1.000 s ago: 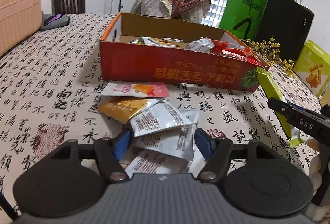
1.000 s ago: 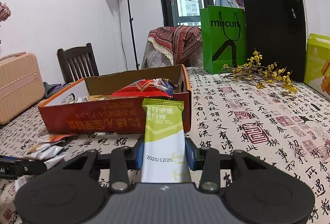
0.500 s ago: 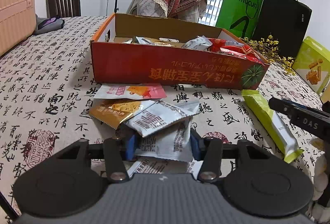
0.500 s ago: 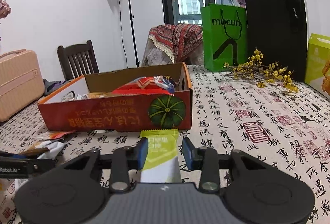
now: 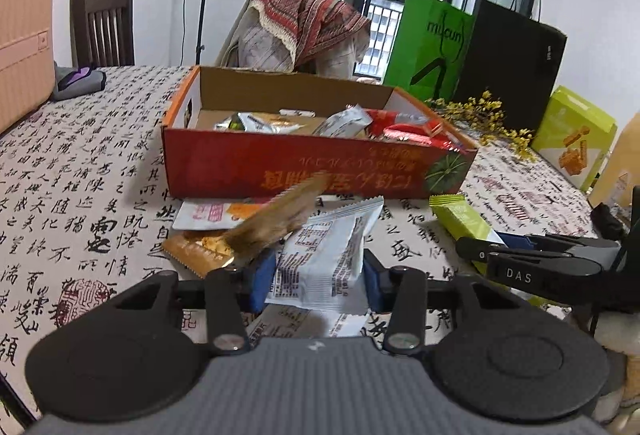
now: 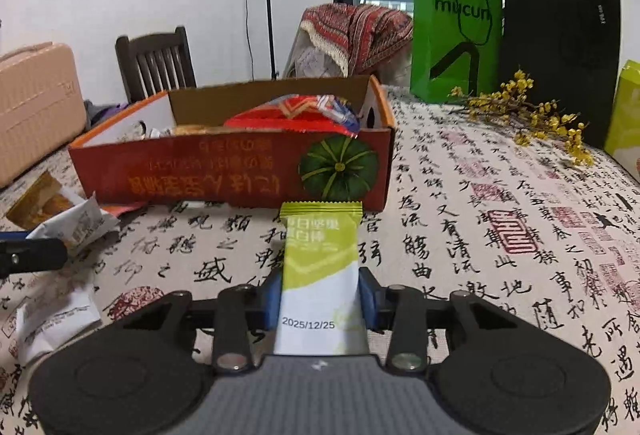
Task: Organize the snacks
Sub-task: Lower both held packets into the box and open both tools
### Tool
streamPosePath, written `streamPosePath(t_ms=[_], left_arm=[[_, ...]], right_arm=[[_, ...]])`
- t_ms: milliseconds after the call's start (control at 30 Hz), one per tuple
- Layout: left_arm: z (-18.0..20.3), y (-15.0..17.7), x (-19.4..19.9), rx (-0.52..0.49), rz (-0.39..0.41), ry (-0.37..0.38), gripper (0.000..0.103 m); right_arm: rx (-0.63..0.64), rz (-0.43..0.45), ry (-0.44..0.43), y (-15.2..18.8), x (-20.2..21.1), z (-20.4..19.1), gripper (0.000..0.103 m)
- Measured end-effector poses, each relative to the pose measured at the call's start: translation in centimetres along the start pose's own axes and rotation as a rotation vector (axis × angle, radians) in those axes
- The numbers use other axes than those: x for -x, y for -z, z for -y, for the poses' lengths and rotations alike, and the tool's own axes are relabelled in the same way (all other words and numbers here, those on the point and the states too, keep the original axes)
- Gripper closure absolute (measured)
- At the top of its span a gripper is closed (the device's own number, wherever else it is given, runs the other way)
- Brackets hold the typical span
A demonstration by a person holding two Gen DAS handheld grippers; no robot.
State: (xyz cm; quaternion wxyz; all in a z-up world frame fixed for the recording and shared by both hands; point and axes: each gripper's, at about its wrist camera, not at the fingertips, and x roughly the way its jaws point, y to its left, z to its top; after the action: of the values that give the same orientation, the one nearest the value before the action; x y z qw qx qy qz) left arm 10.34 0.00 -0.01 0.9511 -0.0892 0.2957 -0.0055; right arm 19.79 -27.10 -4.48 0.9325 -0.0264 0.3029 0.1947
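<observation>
Calligraphy-printed cloth covers the tabletop (image 5: pixel 72 171), and we take the open red cardboard box (image 5: pixel 304 167) with the green pumpkin on its front wall as our landmark. Behind the box we see a chair draped in patterned red fabric (image 5: pixel 308 23), and behind it to the right a bright green paper bag (image 5: pixel 430 47) beside a black paper bag (image 5: pixel 516 71). A sprig of small yellow flowers (image 5: pixel 488 119) lies to the right of the box, and a pink hard-shell suitcase (image 5: pixel 22 47) stands far off to its left.

Inside the box we see several wrapped snacks, with a red foil packet (image 6: pixel 296 115) piled at its right end.

In front of the box, our left claw (image 5: pixel 319 271) has just been closing and now pinches a white foil snack packet (image 5: pixel 324 255) printed with black text, its blue pads pressed on the packet's two sides. A tan snack packet (image 5: pixel 276 223) shows blurred just in front of the box's front wall, so we cannot tell whether it rests on anything. A pink-and-white packet (image 5: pixel 212 213) and an orange-gold packet (image 5: pixel 196 249) lie flat on the cloth close to the box front.

Our right claw (image 6: pixel 322 301) pinches a long green-and-white snack bar wrapper (image 6: pixel 320 267), whose far crimped end reaches almost to the box's front wall, below the pumpkin.
</observation>
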Motion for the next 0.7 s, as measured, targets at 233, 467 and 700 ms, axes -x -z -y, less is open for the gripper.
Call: streamPosePath(t_ms=[233, 467, 700], left_arm=[[0.8, -0.5, 1.1, -0.010, 0.038, 0.047, 0.057], [2.5, -2.0, 2.1, -0.013, 0.099, 0.106, 0.057], [3.1, -4.4, 1.9, 0.003, 0.150, 0.108, 0.057]], right_arm=[[-0.023, 0.063, 0.011, -0.3, 2.1, 0.6, 0.065], [-0.015, 0.133, 0.005, -1.7, 3.9, 0.3, 0.065], [-0.005, 0.178, -0.008, -3.6, 4.3, -0.4, 0.065]])
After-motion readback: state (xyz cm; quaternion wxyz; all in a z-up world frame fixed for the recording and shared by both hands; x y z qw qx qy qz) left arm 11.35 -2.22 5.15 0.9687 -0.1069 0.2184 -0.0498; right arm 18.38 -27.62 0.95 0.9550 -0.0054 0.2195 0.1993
